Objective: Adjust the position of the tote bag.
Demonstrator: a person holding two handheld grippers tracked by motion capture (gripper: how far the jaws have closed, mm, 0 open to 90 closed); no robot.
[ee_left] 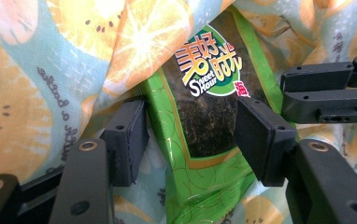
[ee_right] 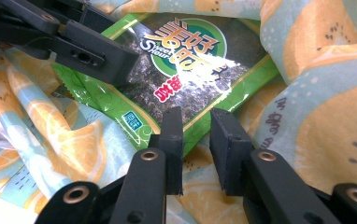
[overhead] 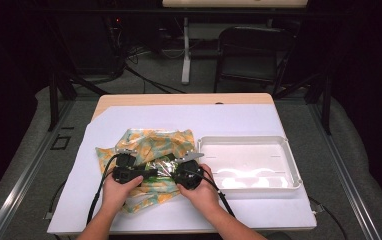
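both hands come in from the near table edge, each holding a tool. left tool stands spread astride a green snack packet, pads clear of it. right tool is half spread at the packet's corner, pinching nothing. fruit-print cloth drapes around and partly over the packet, whose long axis runs between the tools. farther right sits a white tray.

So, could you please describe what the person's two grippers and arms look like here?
Both the left gripper and the right gripper are black, each with two flat rectangular jaws on bars pinned by brass-coloured rivets. A black cable trails from each. The right one carries a grey three-cornered plate. The forearms are bare, with no sleeves in view.
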